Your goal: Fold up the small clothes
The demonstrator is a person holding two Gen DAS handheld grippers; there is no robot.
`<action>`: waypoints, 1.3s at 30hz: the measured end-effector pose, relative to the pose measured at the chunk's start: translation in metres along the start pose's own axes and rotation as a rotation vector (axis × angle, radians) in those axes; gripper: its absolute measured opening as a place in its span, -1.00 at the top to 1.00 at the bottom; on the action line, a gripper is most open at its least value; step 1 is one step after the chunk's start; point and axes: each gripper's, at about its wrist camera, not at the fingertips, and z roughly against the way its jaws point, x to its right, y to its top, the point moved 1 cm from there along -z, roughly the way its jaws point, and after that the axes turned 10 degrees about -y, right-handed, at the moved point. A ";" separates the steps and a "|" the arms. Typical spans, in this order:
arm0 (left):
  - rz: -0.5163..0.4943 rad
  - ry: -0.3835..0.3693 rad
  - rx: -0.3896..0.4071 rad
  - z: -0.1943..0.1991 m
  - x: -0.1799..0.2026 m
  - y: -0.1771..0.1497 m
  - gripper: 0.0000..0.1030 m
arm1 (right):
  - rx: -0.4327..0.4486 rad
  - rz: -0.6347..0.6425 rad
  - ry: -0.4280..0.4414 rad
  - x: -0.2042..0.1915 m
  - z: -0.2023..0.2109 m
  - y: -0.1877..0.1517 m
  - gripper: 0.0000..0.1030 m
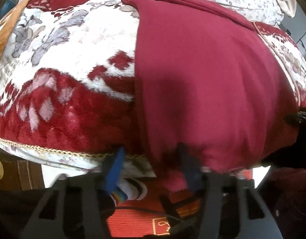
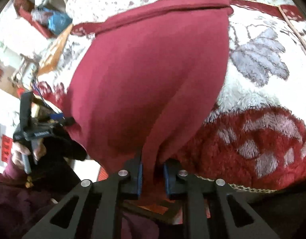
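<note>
A dark red garment (image 1: 208, 83) lies spread over a plush floral blanket (image 1: 59, 63), its near hem hanging toward both pairs of tongs and its far edge, a thicker band like a waistband (image 2: 162, 14), well ahead of them; no fold shows in it yet, so the task looks to be at its very start, the corners only just being taken.

The right gripper (image 2: 152, 179) has the near hem bunched into a ridge between its blue pads (image 2: 140, 179); the jaws stand narrow and the cloth fills the gap, so I judge it clamped on the garment, though the exact contact on the far pad is partly hidden by the fabric.

The left gripper (image 1: 153, 171) sits at the other near corner; its blue finger (image 1: 115, 169) on one side is clear of the cloth, over the blanket's braided edge, while the other finger is under or behind the hem; the picture is blurred there, and whether the jaws press on the cloth I cannot tell. From the right wrist view that same tool (image 2: 53, 123) shows beside the garment's edge, held in a hand (image 2: 25, 151), touching the cloth.

What is left, as I judge it: secure the left corner, then carry the near hem forward to the waistband, then fold again to a small packet; all folding remains.
</note>
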 end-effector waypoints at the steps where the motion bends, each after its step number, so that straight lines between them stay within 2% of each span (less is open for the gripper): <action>1: 0.016 -0.040 0.001 0.006 -0.003 0.002 0.70 | 0.015 0.011 0.004 -0.002 0.004 0.000 0.67; 2: 0.034 -0.103 -0.003 0.010 -0.004 0.003 0.88 | 0.035 0.023 0.012 -0.007 0.009 0.002 0.67; 3: 0.050 -0.145 -0.002 0.016 -0.005 0.006 0.88 | 0.051 0.028 0.021 -0.009 0.014 0.005 0.67; 7: -0.021 -0.146 0.021 0.036 0.010 0.018 0.88 | 0.130 0.013 0.088 -0.012 0.040 0.021 0.67; 12: -0.036 -0.199 0.087 0.064 0.015 0.043 0.88 | 0.229 -0.034 0.135 0.001 0.070 0.046 0.69; 16: 0.001 -0.243 0.180 0.085 0.011 0.087 0.88 | 0.316 -0.079 0.100 0.010 0.083 0.078 0.69; 20: 0.052 -0.227 0.302 0.089 0.004 0.145 0.88 | 0.370 -0.123 0.097 0.024 0.083 0.120 0.69; 22: 0.073 -0.226 0.338 0.085 0.001 0.179 0.88 | 0.389 -0.148 0.087 0.032 0.076 0.148 0.69; 28: 0.136 -0.160 0.358 0.055 -0.019 0.252 0.88 | 0.378 -0.207 0.021 0.059 0.038 0.217 0.69; 35: 0.224 -0.119 0.339 0.009 -0.046 0.289 0.88 | 0.313 -0.262 -0.032 0.082 -0.023 0.266 0.69; 39: 0.259 -0.141 0.340 -0.010 -0.061 0.299 0.83 | 0.256 -0.300 -0.053 0.097 -0.058 0.278 0.63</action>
